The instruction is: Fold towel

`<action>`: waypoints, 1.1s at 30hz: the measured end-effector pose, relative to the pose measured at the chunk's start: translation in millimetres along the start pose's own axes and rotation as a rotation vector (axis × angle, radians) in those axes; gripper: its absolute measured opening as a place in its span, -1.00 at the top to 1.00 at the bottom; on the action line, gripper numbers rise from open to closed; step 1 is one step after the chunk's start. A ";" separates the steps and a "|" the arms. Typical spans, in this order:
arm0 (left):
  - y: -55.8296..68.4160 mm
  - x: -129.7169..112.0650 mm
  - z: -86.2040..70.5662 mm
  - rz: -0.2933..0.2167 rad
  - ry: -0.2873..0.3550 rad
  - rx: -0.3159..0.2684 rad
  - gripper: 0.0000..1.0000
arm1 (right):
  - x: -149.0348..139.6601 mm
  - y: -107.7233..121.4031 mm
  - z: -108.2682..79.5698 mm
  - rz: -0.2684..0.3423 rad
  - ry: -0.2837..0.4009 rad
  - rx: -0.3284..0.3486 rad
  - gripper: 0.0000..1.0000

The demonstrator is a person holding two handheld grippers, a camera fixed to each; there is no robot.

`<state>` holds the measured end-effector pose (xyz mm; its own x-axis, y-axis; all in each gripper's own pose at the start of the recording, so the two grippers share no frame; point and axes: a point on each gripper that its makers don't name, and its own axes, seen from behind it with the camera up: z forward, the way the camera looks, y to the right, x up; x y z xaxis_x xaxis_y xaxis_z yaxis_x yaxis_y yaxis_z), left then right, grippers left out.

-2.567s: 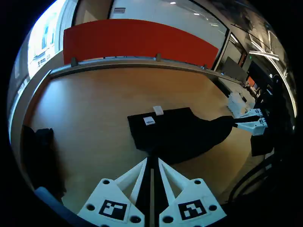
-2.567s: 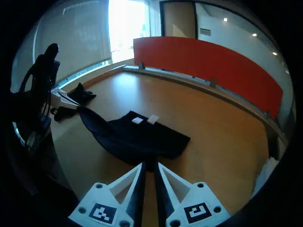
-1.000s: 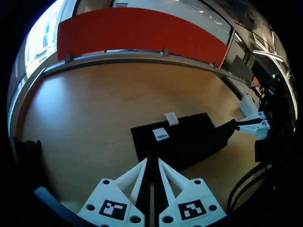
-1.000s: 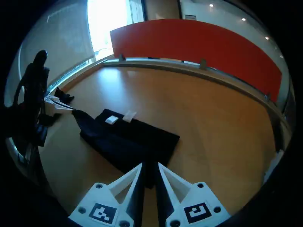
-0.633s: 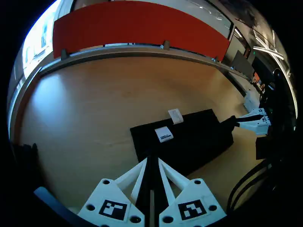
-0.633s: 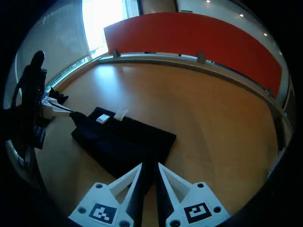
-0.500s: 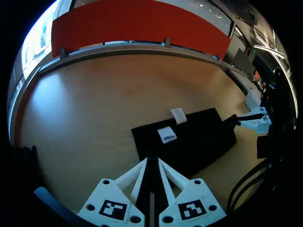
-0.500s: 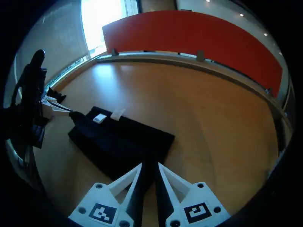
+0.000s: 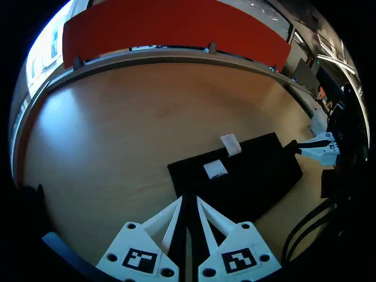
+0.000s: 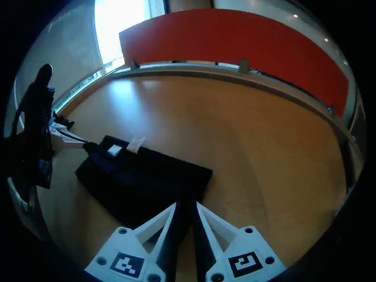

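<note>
A black towel (image 9: 249, 174) lies on the wooden table (image 9: 117, 122) as a flat, doubled-over rectangle, with two white labels (image 9: 216, 169) facing up near one end. My left gripper (image 9: 188, 198) is shut on the towel's near corner, dark cloth pinched between its fingers. My right gripper (image 10: 186, 203) is shut on the other near corner of the towel (image 10: 141, 181). In the left gripper view the right gripper (image 9: 295, 144) pinches cloth at the towel's right end. The right gripper view has the left gripper (image 10: 86, 144) at the towel's left end, beside the labels (image 10: 114, 150).
A red partition (image 9: 164, 28) stands behind the raised rim along the table's far edge (image 9: 155, 55). Bright windows (image 10: 120, 28) lie to the left. A person's dark sleeve (image 10: 33, 136) holds the left gripper. A small dark heap (image 10: 66, 123) sits near the left edge. Bare wood surrounds the towel.
The sagging, stretched cloth between the grippers has come down and squared up into a flat folded rectangle. Both grippers have stayed shut on its corners and sit lower over the table.
</note>
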<state>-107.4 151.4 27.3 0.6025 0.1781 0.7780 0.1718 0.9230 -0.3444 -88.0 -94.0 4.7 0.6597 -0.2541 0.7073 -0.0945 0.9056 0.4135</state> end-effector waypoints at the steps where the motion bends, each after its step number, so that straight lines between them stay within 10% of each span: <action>1: -0.7 1.0 0.7 -0.001 0.002 0.001 0.86 | 0.2 0.5 0.7 0.002 0.000 -0.002 0.69; 12: -9.9 14.2 3.0 0.019 0.040 0.027 0.65 | 2.7 3.7 5.1 0.013 0.005 -0.022 0.63; 15: -14.6 18.5 1.3 0.027 0.051 0.046 0.32 | 5.1 6.5 5.6 0.021 0.013 -0.035 0.58; 33: -31.9 30.7 -23.6 0.078 0.112 0.143 -0.96 | 19.7 22.9 -8.5 0.020 0.068 -0.095 -0.90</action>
<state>-76.0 119.4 49.8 0.6938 0.2193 0.6860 0.0137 0.9483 -0.3170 -70.8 -75.4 23.3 0.7076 -0.2154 0.6730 -0.0391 0.9390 0.3416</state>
